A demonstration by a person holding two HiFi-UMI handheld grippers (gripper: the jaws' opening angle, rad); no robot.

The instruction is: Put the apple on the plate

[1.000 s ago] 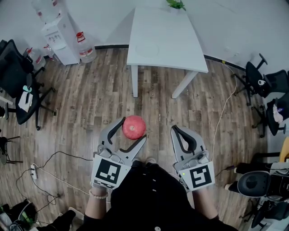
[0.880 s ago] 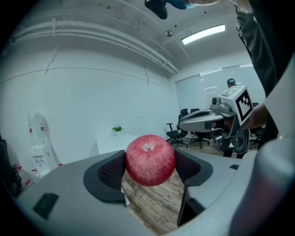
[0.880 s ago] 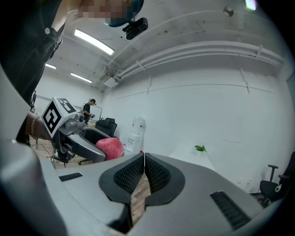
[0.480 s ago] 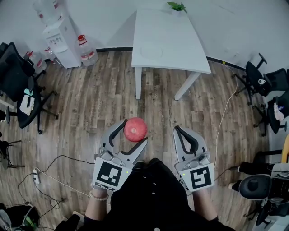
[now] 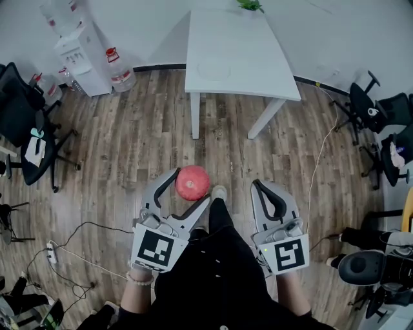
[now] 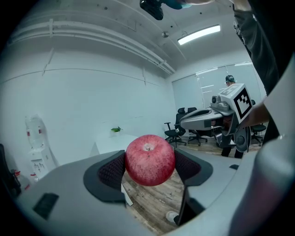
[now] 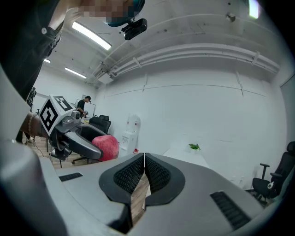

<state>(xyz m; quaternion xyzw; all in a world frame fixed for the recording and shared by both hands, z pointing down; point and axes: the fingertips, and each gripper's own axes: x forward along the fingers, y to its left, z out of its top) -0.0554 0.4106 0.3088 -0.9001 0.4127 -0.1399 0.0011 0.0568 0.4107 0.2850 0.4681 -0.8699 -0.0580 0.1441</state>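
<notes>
While the left hand-held gripper [image 5: 189,187] is held low over the wooden floor [image 5: 129,148], its jaws are clamped on the red apple [image 5: 192,182], one dark pad pressed to each side of the fruit. In the left gripper view the apple [image 6: 150,160] sits stem end up between those pads, filling the gap of the left hand-held gripper [image 6: 150,169]. Far out to the left of this hand-held gripper stands a black office chair [image 5: 26,122]. Ahead of it and to the left, a white water dispenser [image 5: 74,51] stands against the wall with a water bottle [image 5: 119,71] beside it. Straight ahead of both hand-held grippers, well apart from them, stands the white desk [image 5: 258,58]. A pale plate [image 5: 214,69] lies on its near part, and a small green plant [image 5: 248,5] sits at its far edge. A shoe [image 5: 219,192] shows just to the right of the apple. The right hand-held gripper [image 5: 261,188] is level with the left one, and in the right gripper view the jaws of the right hand-held gripper [image 7: 144,173] are together with nothing between them. More office chairs [image 5: 381,109] stand off to its right.
</notes>
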